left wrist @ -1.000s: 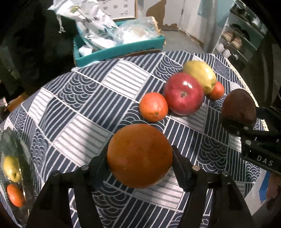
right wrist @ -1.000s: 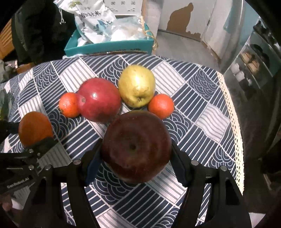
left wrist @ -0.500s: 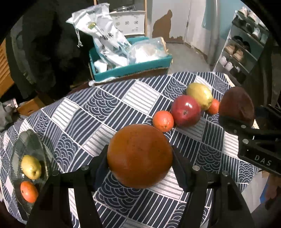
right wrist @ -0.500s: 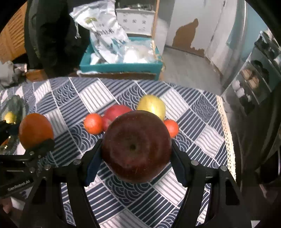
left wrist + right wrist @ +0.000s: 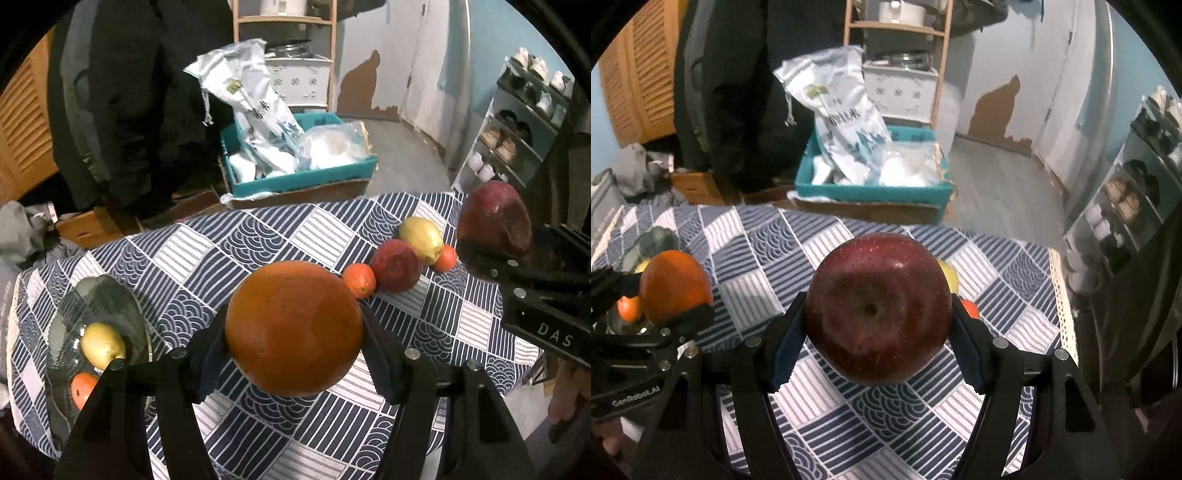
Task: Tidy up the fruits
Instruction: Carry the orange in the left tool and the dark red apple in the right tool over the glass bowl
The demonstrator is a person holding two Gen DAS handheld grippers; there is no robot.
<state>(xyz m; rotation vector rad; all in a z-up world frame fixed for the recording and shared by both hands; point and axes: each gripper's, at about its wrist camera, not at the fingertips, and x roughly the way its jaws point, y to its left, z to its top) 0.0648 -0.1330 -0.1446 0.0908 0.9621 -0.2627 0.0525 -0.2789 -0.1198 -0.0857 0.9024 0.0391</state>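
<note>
My left gripper (image 5: 293,332) is shut on a large orange (image 5: 293,326), held above the patterned tablecloth (image 5: 207,258). My right gripper (image 5: 877,314) is shut on a dark red apple (image 5: 877,308), also held in the air; it shows in the left wrist view (image 5: 493,221) at the right. On the cloth lie a small orange (image 5: 359,280), a red apple (image 5: 395,265), a yellow pear (image 5: 421,240) and another small orange (image 5: 445,258). A glass plate (image 5: 107,306) at the left holds a yellow pear (image 5: 102,345) and a small orange (image 5: 83,387).
A teal box (image 5: 295,181) with white bags stands behind the table. A shoe rack (image 5: 517,129) is at the right, a wooden shelf (image 5: 897,55) and a dark coat (image 5: 122,103) behind. The table's right edge has a lace trim (image 5: 1058,295).
Both grippers have risen and pulled back with their fruits. The fruits on the cloth look smaller and farther, and the glass plate has come further into view at the left.
</note>
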